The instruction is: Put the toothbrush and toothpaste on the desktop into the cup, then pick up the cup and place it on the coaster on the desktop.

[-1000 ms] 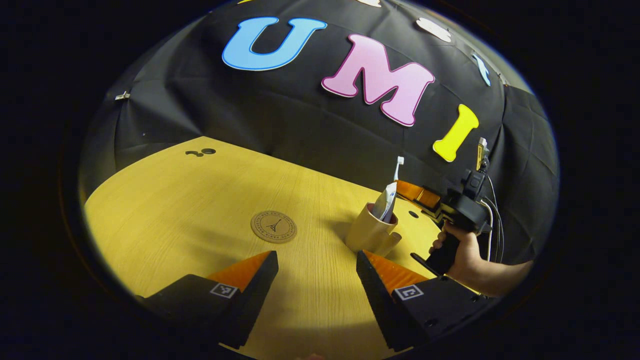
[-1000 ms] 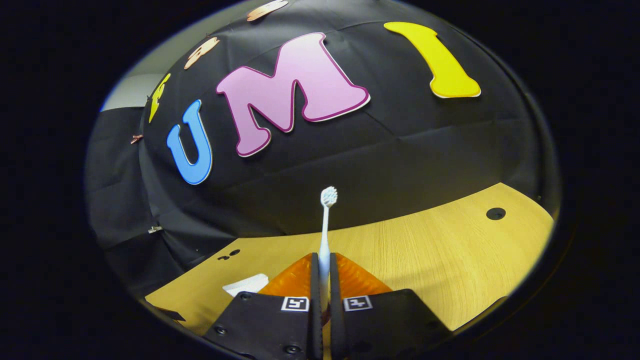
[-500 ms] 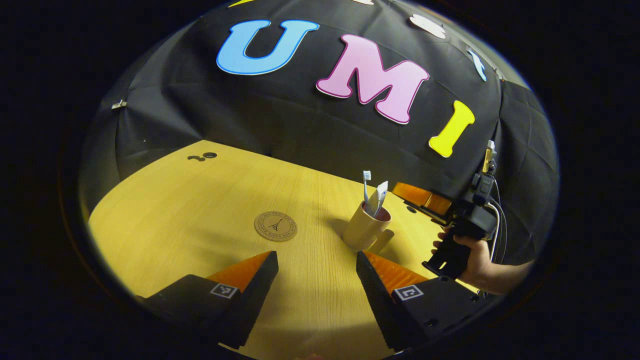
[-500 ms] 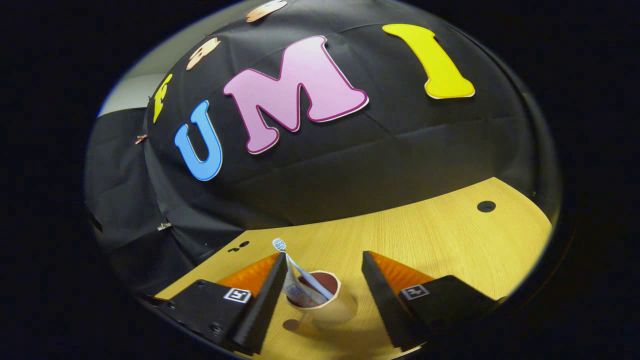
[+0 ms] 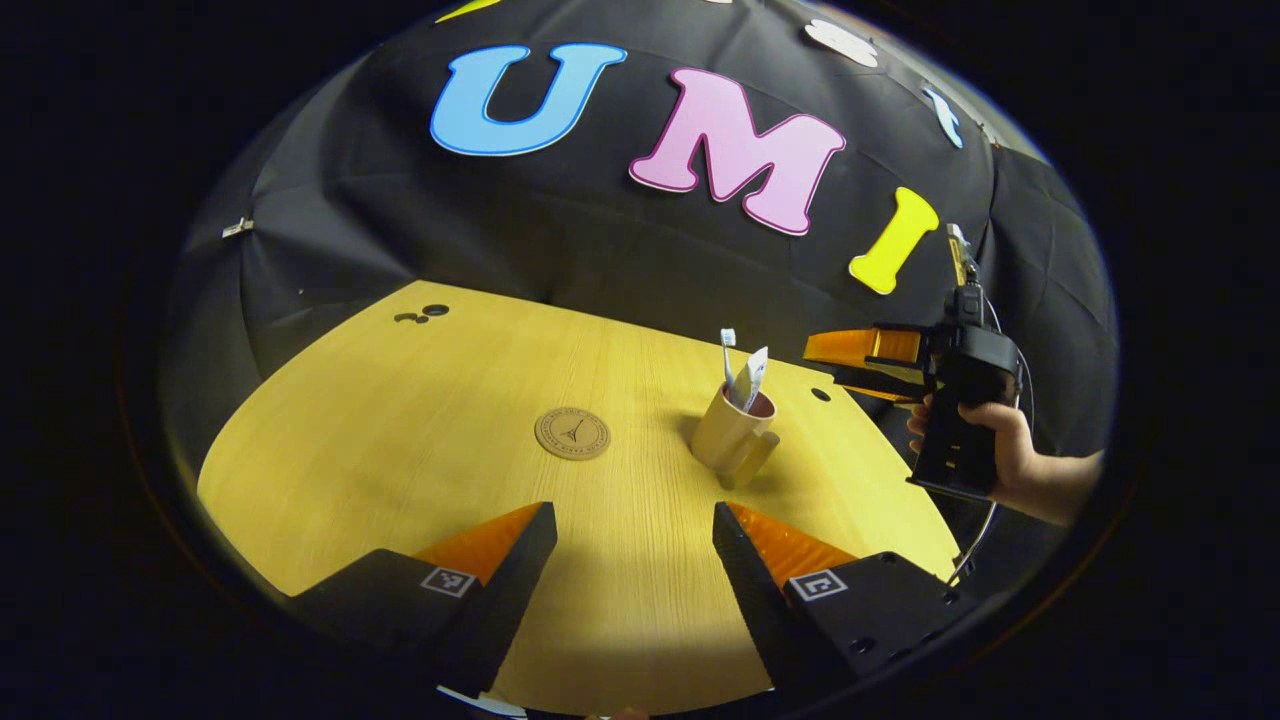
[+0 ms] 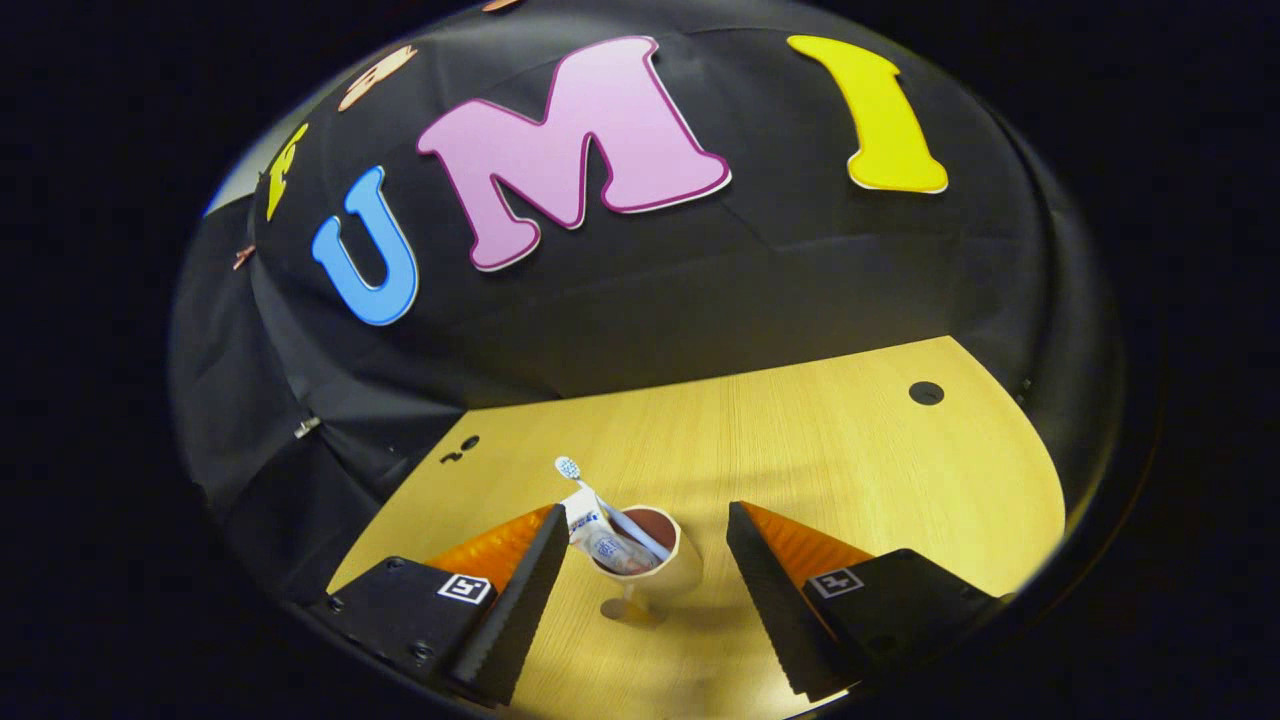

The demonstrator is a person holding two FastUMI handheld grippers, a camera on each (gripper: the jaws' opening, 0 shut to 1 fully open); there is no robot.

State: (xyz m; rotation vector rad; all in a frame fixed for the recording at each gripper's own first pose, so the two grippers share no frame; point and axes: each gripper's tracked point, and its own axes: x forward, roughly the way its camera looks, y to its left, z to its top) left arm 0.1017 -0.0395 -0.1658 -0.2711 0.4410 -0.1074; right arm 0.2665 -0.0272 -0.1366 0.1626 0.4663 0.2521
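left hand-held gripper [image 5: 630,560], near edge of the bench [image 5: 400,400]: fingers spread wide, nothing between them, bare wood in the gap and ahead. right hand-held gripper [image 6: 645,590]: fingers likewise spread and gripping nothing, poised above the cup [image 6: 650,565], which shows in the gap between them without contact. in the left gripper view the right hand-held gripper [image 5: 850,362] is seen off the bench's right edge, held by a hand [image 5: 1000,455], apart from the cup [image 5: 735,435].

contents, counted: one cup, upright on the right half of the bench, handle toward the near edge; one toothbrush [image 5: 728,355] and one toothpaste tube [image 5: 753,375], both standing in the cup and leaning on its rim; in the right gripper view the toothbrush [image 6: 590,490] and toothpaste tube [image 6: 600,540] lean left. one round coaster [image 5: 572,434], flat near the bench's middle, left of the cup and well apart from it.

open room: bare wood from coaster to left and far edges. small dark holes near the far left corner [image 5: 425,312] and behind the cup [image 5: 820,394].
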